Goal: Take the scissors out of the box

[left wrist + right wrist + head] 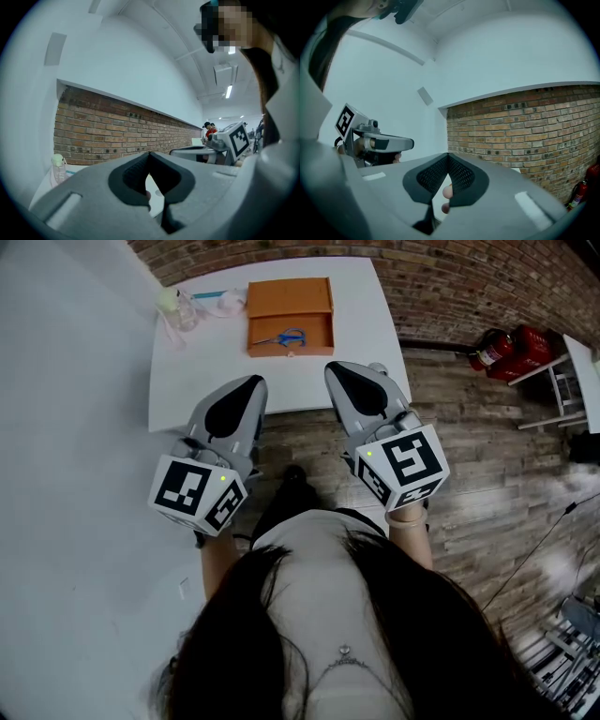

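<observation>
An orange box (290, 298) lies open on the white table (187, 381), towards its far side. Blue-handled scissors (281, 337) lie inside the box's front compartment. My left gripper (251, 382) hovers over the table's near edge, well short of the box, jaws shut and empty. To its right my right gripper (336, 368) is held level at about the same distance, also shut on nothing. In the left gripper view the jaws (149, 153) meet at the tip. The right gripper view shows its own jaws (448, 155) closed together too.
A small bottle (169, 302) and some pale items sit at the table's far left corner. A brick wall runs behind the table. Red fire extinguishers (506, 351) stand on the wooden floor to the right, beside another white table (583, 371).
</observation>
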`<state>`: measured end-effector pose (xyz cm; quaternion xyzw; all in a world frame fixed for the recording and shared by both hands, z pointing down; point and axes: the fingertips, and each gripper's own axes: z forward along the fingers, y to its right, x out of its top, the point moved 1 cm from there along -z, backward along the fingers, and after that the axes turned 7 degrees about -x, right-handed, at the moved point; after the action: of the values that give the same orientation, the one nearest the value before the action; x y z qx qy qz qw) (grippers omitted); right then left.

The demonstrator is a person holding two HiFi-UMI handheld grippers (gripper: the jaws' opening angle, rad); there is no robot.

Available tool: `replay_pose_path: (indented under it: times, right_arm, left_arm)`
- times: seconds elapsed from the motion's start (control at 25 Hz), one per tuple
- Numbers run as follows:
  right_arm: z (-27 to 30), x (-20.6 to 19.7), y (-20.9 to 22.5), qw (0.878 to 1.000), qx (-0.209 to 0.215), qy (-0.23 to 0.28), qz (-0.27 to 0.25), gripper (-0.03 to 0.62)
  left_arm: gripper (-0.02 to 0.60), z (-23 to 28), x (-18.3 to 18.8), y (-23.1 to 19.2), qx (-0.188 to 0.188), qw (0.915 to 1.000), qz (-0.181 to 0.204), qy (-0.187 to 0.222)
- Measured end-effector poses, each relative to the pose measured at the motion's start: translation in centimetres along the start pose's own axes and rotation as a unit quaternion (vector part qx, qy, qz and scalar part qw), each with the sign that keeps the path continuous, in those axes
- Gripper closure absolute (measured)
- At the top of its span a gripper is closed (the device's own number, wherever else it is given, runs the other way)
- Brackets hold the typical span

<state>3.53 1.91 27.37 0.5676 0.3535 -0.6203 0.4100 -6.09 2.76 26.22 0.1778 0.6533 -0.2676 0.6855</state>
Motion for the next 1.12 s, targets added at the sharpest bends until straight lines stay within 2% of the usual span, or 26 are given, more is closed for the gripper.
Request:
replay_pose_path:
  times: [0.44,1.12]
  right_arm:
    - [5.1,0.9,-1.0,1.000,-0.004,-0.003,-0.010,0.586]
    - [8.8,1.7,-2.3,0.997,-0.040,-0.018,-0.056,0.586]
  left_arm:
    - [0.581,0.4,0.6,-5.1,-0.011,0.9999,-0.005,0.006]
    - [0.581,0.0,1.6,-8.7,-0.055,0.9981,-0.016,0.023]
